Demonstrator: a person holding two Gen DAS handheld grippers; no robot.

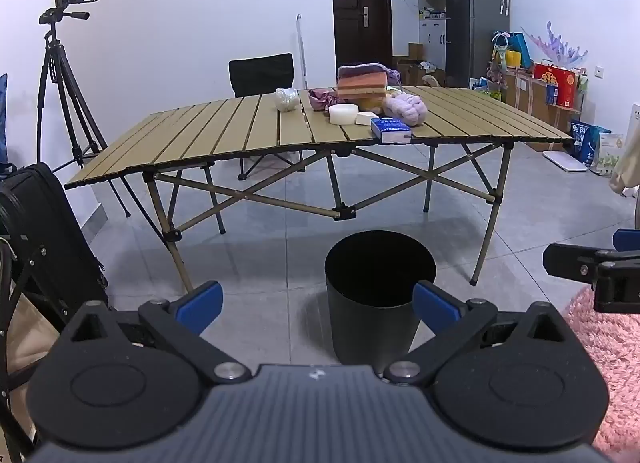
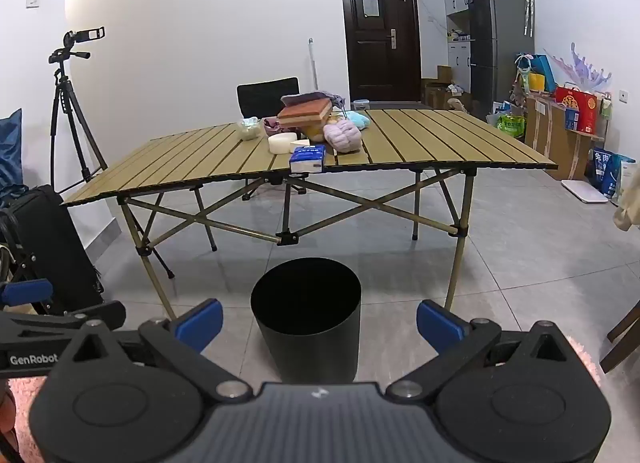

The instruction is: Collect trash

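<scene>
Both grippers, left gripper [image 1: 318,305] and right gripper [image 2: 319,323], tip downward, wide open and holding nothing. The black bin [image 1: 374,327] stands on bare floor [image 1: 260,263] before the table's [image 1: 224,135] front edge, with room around it.

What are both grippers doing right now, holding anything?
Left gripper: jaws wide open, holding nothing.
Right gripper: jaws wide open, holding nothing.

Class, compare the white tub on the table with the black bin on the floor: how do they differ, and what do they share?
The tub is white; the bin is black. The tub sits on the table among other items; the bin stands alone on the floor in front of it. The tub is squat, the bin tall. Both are round and upright.
</scene>
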